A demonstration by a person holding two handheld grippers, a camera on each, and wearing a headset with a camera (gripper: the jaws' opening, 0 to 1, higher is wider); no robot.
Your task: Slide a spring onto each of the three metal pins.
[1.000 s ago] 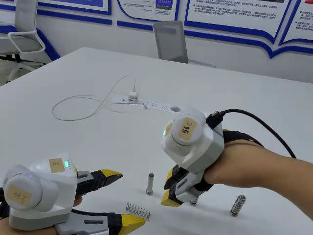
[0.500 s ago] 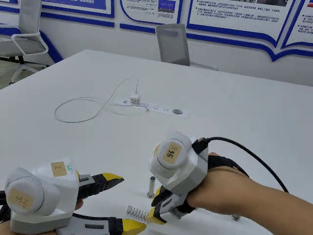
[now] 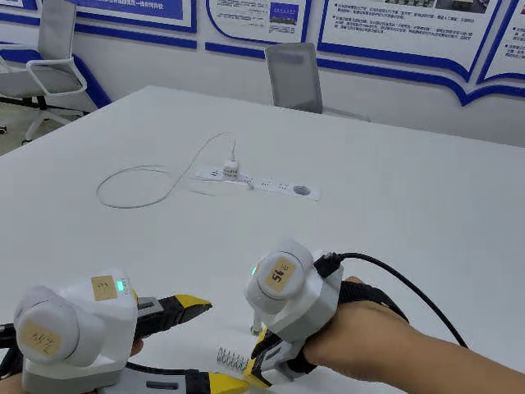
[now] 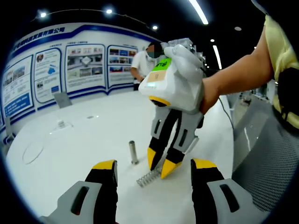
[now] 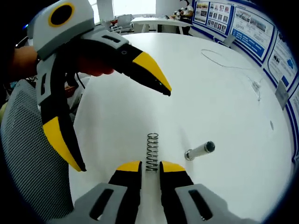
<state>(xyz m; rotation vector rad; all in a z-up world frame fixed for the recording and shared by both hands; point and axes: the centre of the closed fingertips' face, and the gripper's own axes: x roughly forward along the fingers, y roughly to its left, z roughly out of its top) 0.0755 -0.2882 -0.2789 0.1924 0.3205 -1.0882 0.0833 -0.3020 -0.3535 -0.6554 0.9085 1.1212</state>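
A loose spring lies flat on the white table. My right gripper is lowered over it from the right. In the right gripper view the spring points straight away, its near end at the mouth of my right gripper, whose jaws stand a narrow gap apart. A bare metal pin stands just right of the spring. In the left gripper view the pin is upright behind the spring. My left gripper is wide open, close to the left of the spring, holding nothing.
A white power strip with a looping cable lies at mid-table. Office chairs stand beyond the far edge. A person stands in the background of the left gripper view. My right arm covers the table at the lower right.
My right gripper has moved left and down, from the pins at the right to the loose spring. The left gripper has stayed put and open. The camera has tilted a little.
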